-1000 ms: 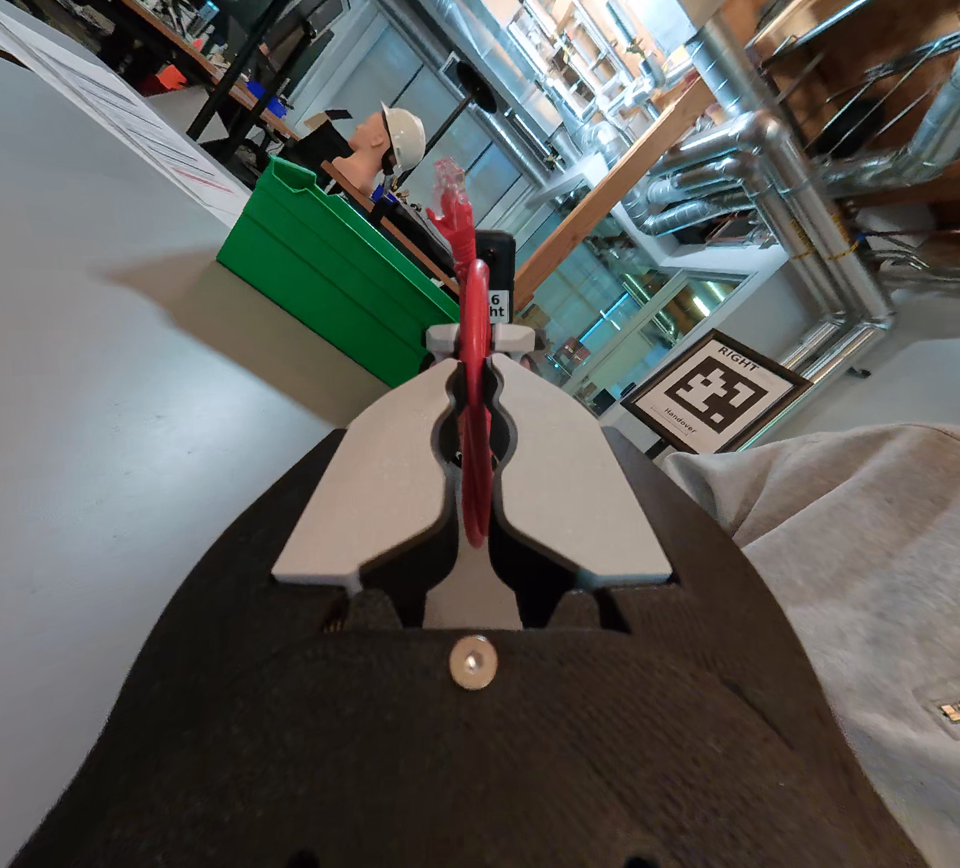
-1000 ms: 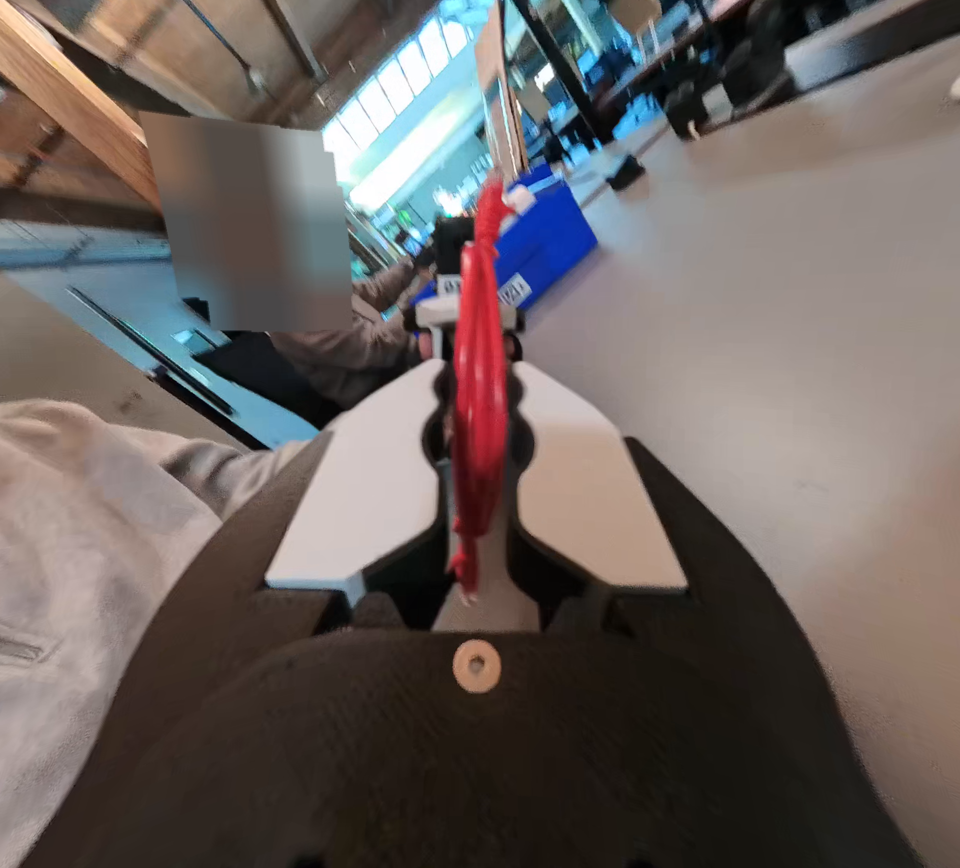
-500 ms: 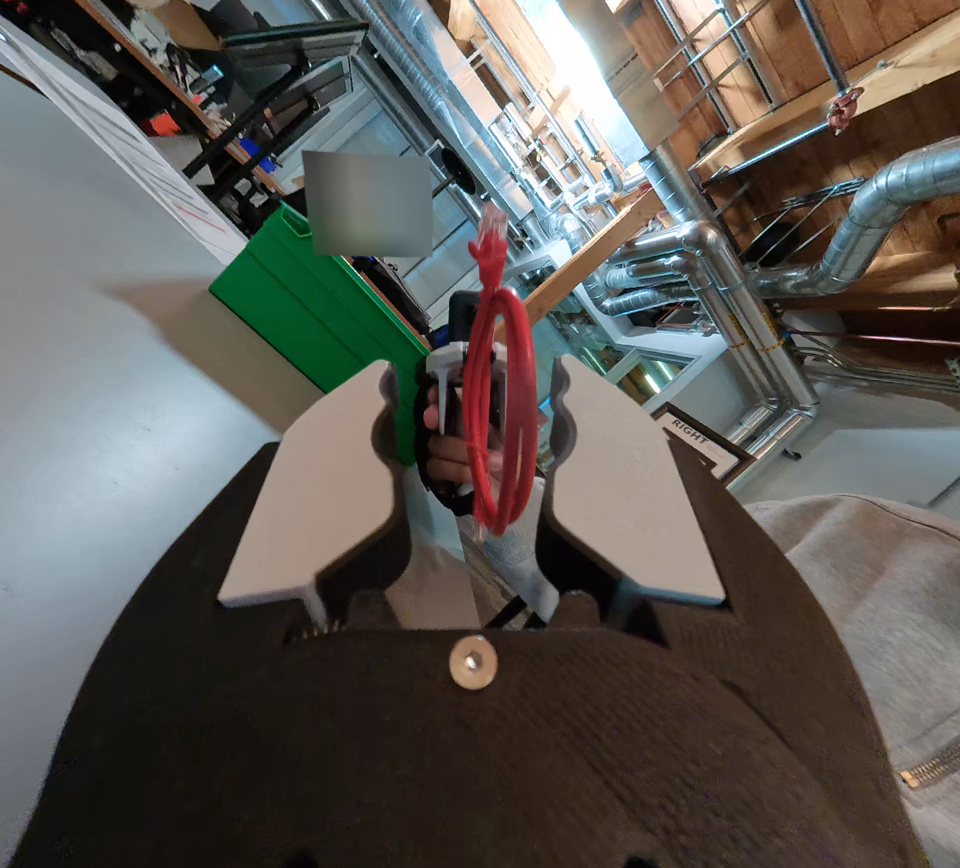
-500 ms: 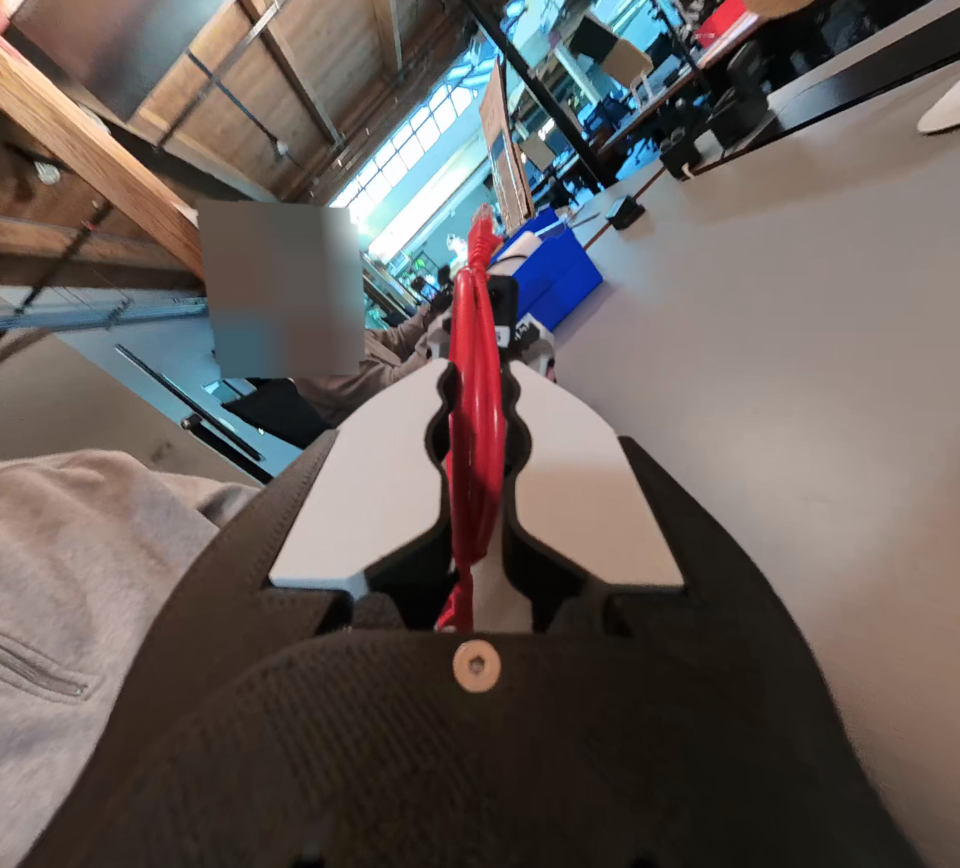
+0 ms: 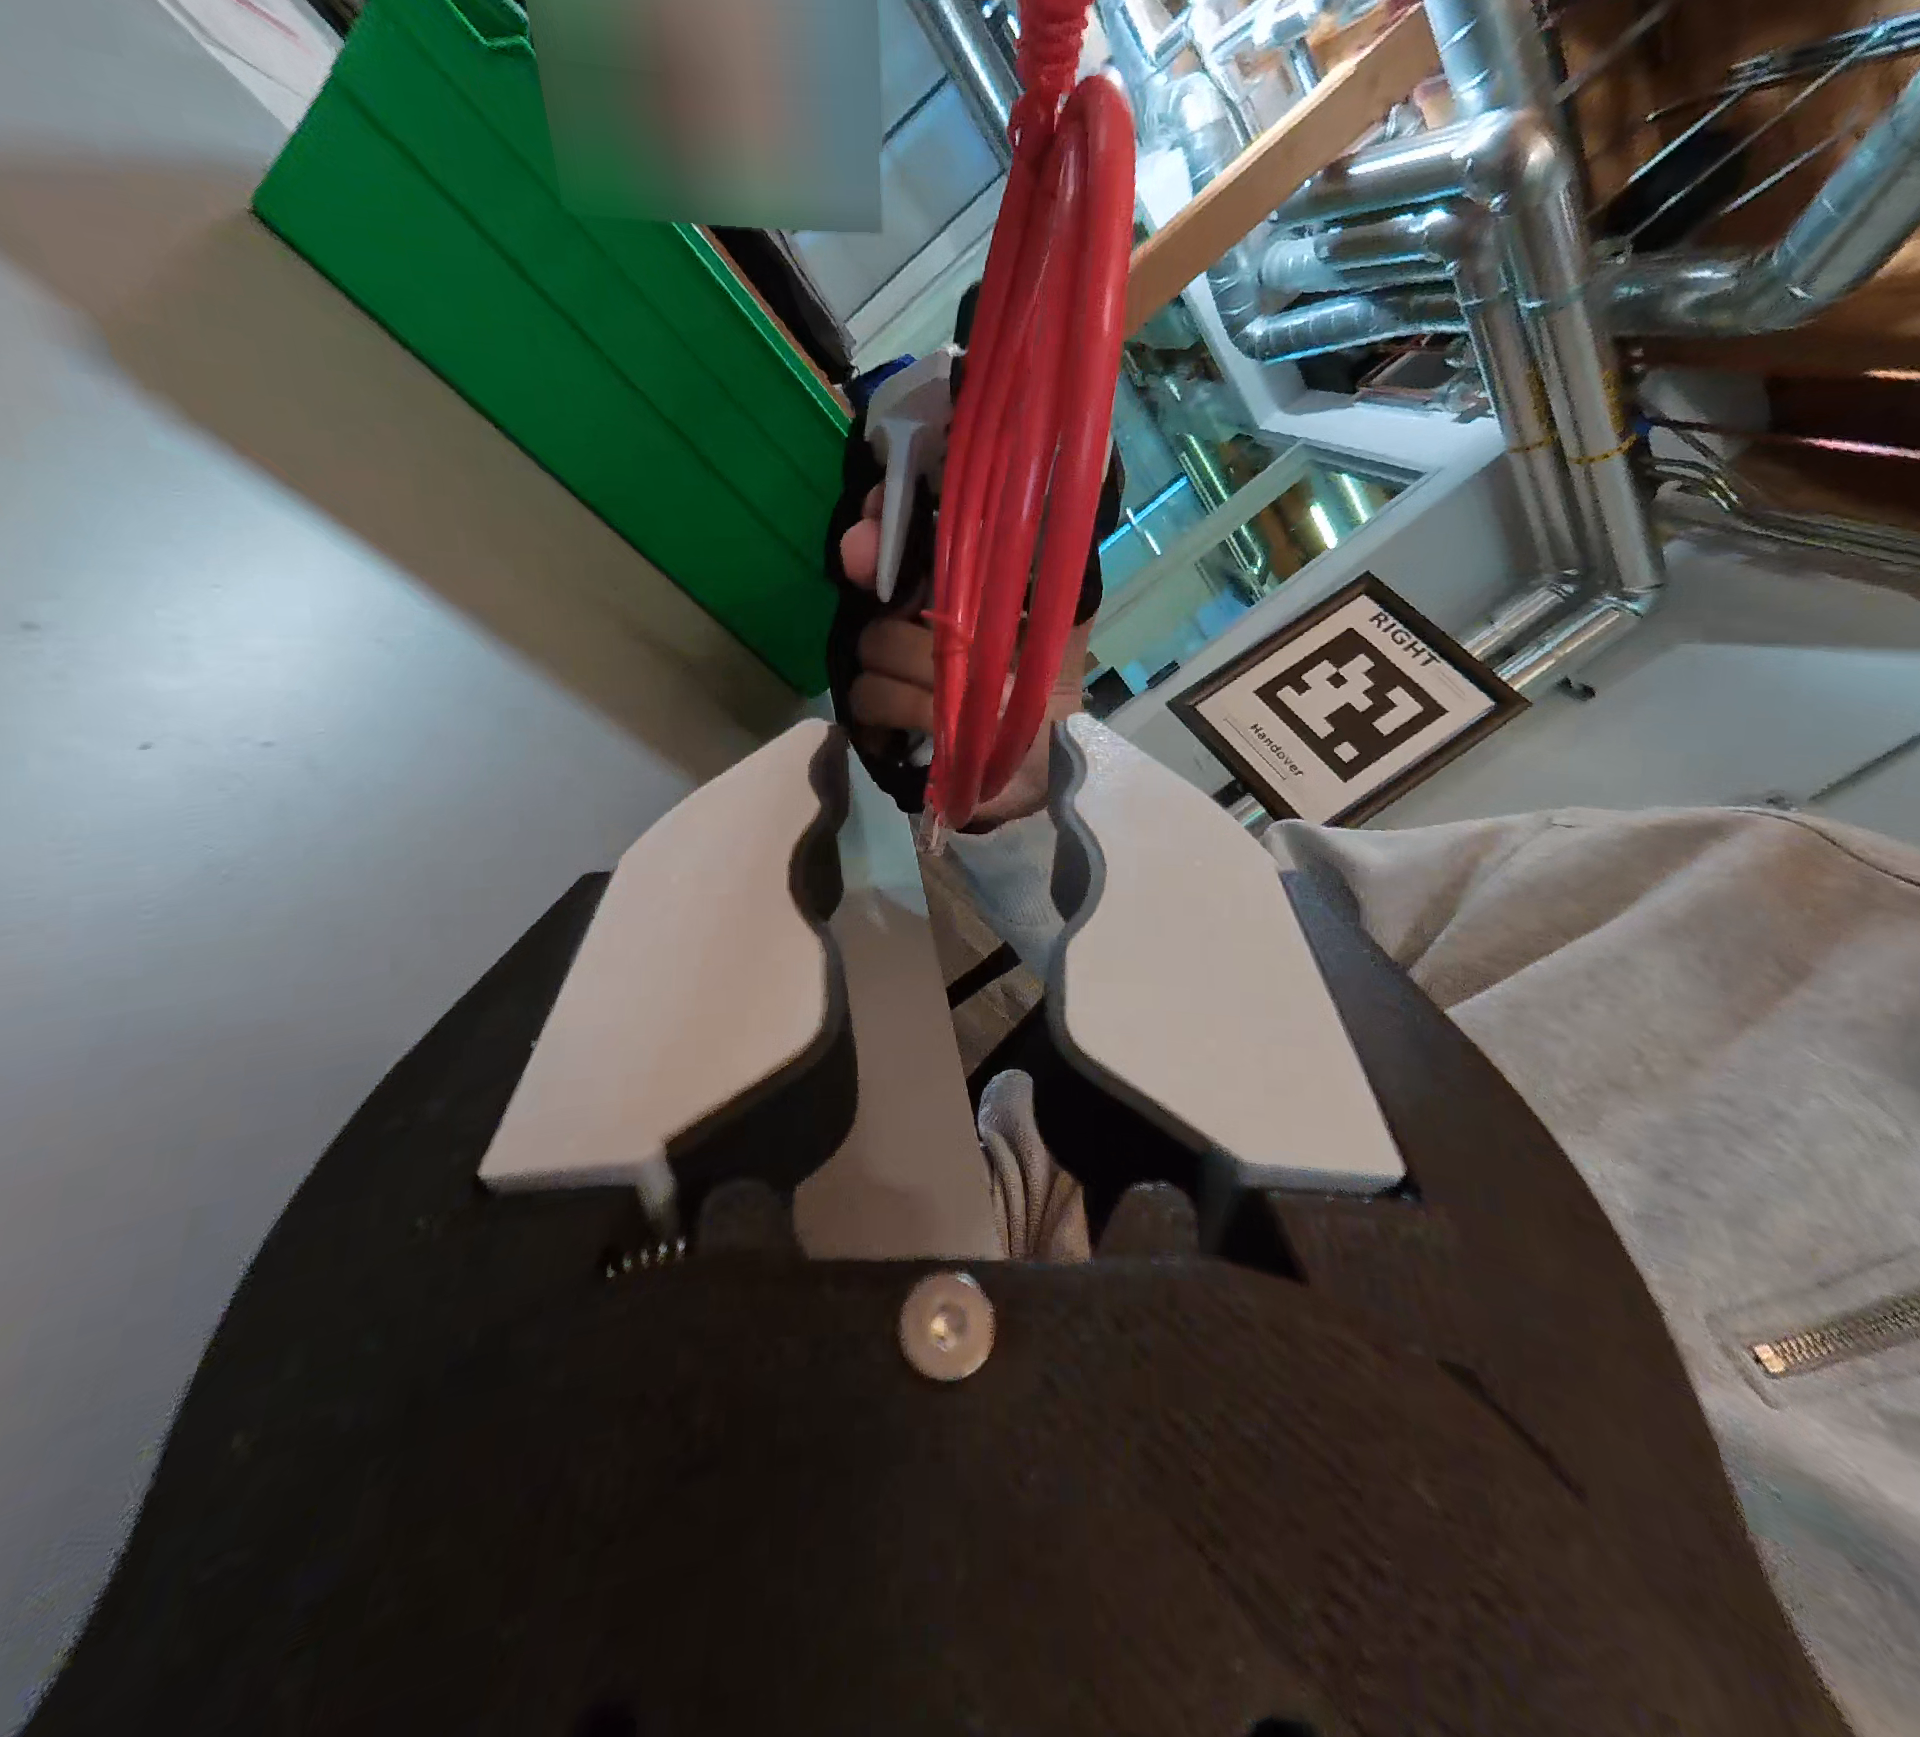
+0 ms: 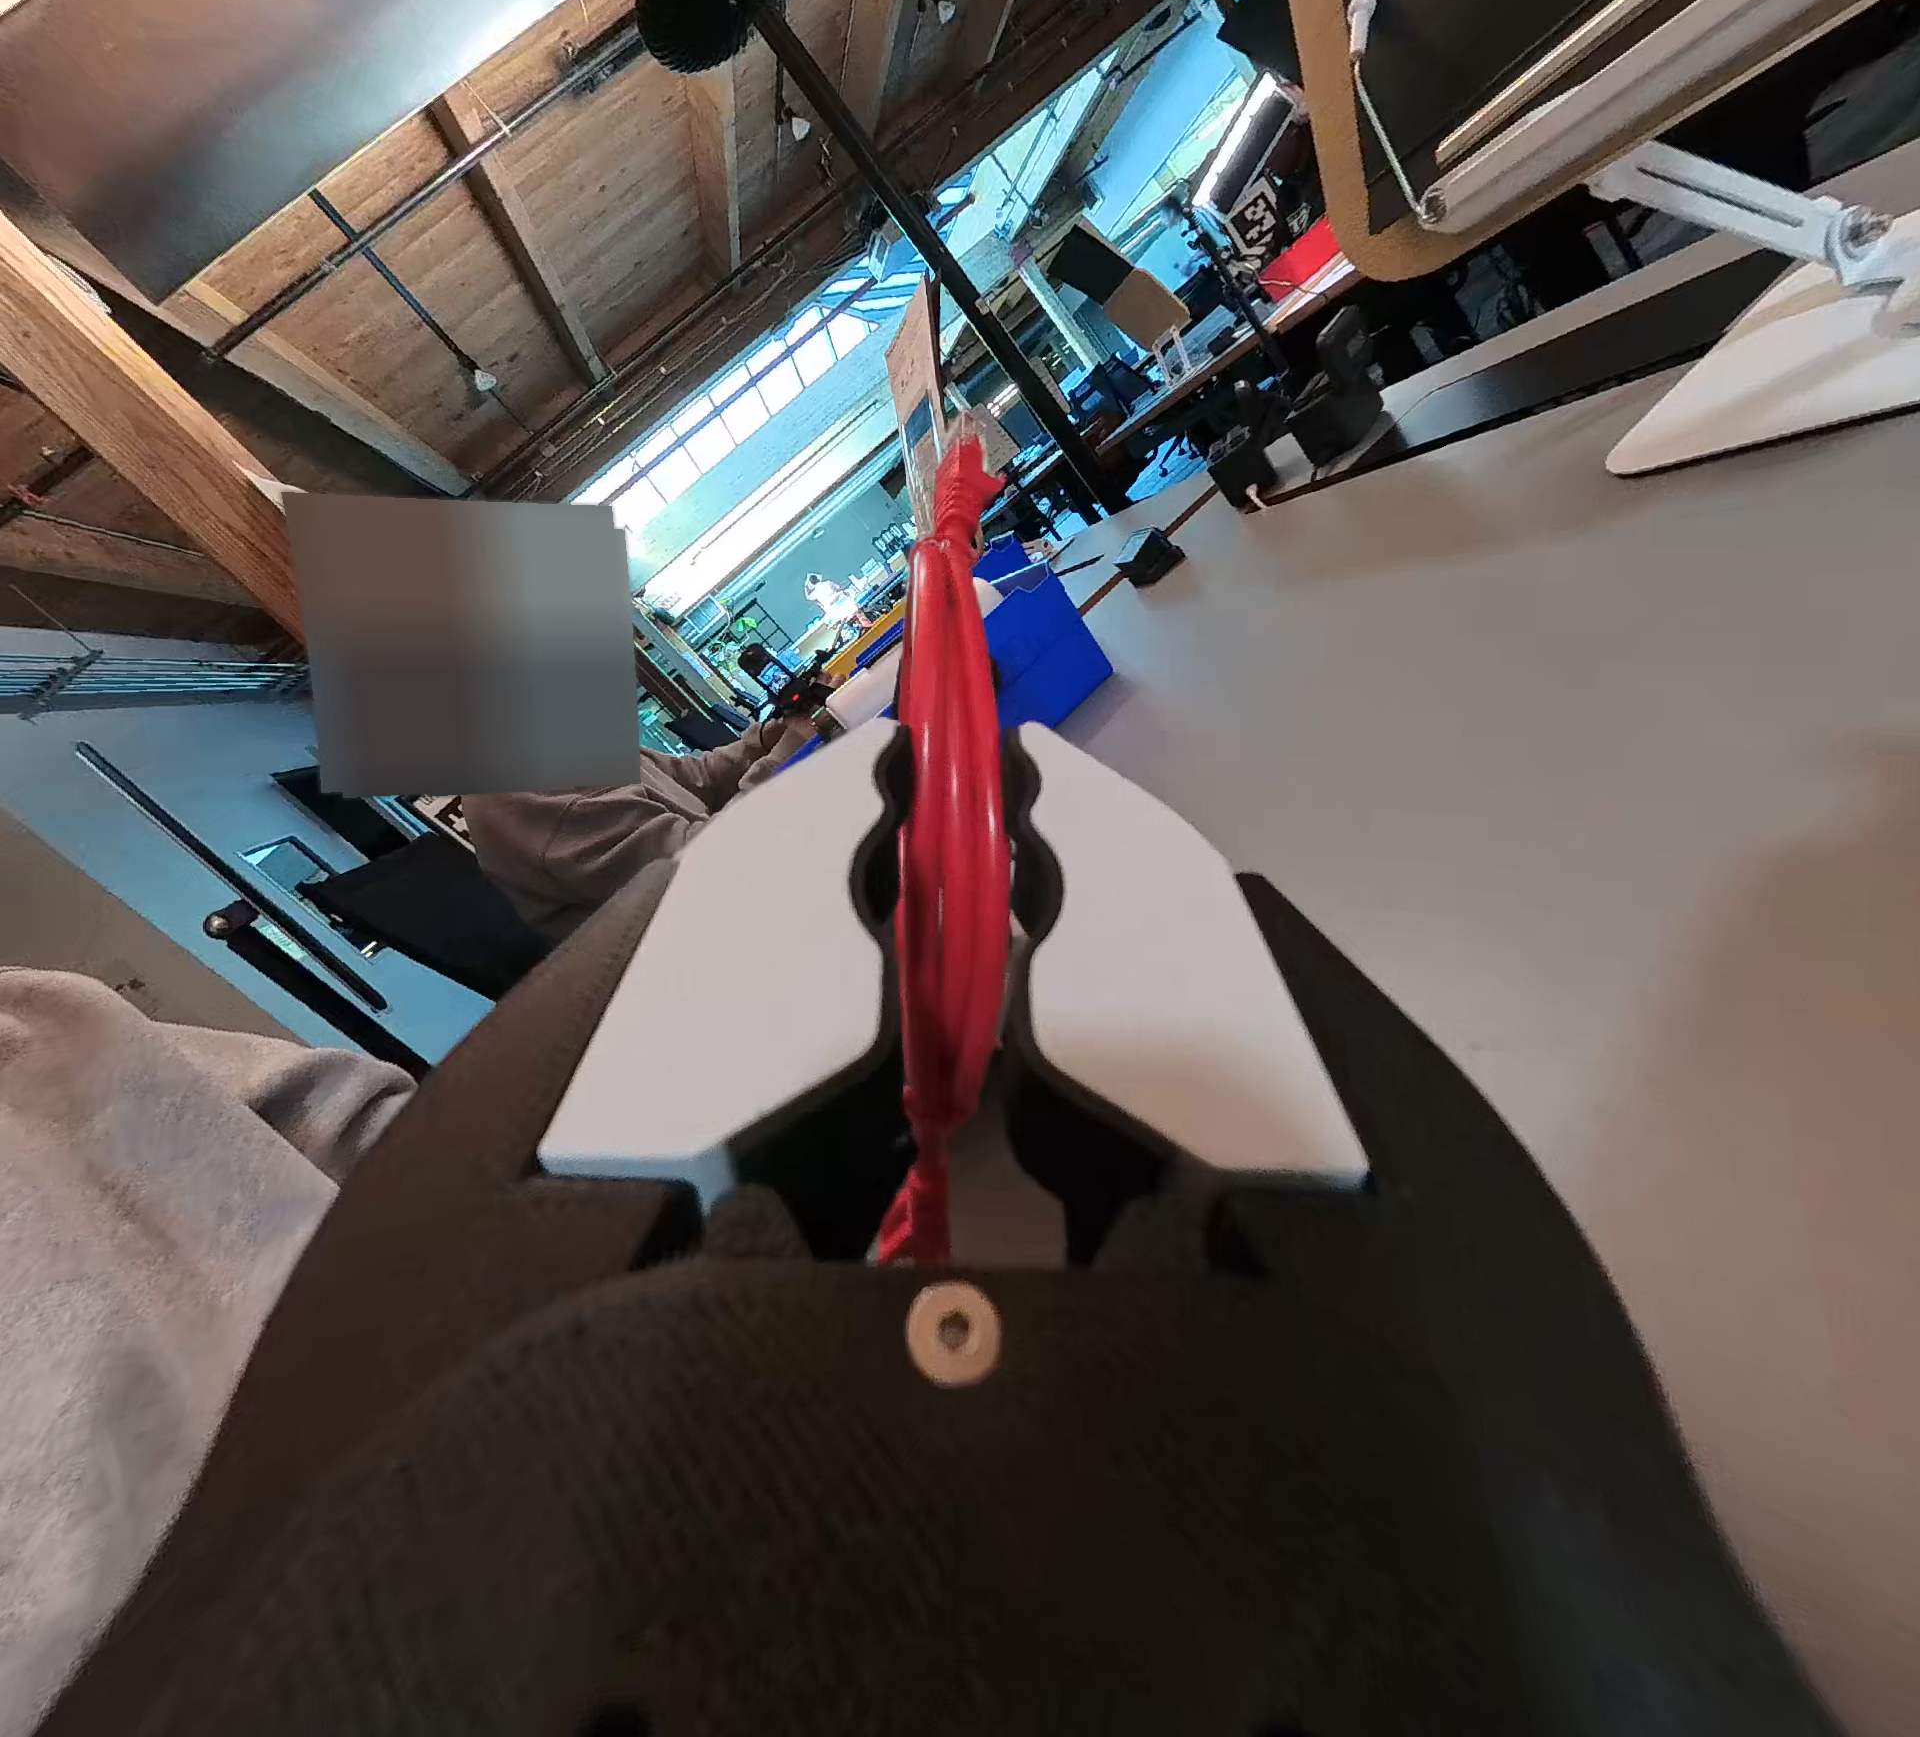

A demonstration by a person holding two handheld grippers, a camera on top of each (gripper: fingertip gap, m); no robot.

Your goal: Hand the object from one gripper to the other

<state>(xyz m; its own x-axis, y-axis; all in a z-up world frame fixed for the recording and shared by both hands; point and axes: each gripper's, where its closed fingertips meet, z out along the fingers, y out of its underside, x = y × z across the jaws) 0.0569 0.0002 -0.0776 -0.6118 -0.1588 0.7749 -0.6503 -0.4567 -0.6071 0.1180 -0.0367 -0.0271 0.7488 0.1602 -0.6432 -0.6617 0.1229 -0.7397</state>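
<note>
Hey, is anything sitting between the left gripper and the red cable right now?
Nothing visible. The left gripper is open, and the coiled red cable hangs just past its fingertips, clamped in the right gripper.

Glossy red cable (image 5: 1023,440), matt table (image 6: 1507,752)

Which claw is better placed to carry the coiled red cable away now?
Right. The right claw is shut on the coiled red cable, while the left claw is open, with the coil beyond its tips.
</note>
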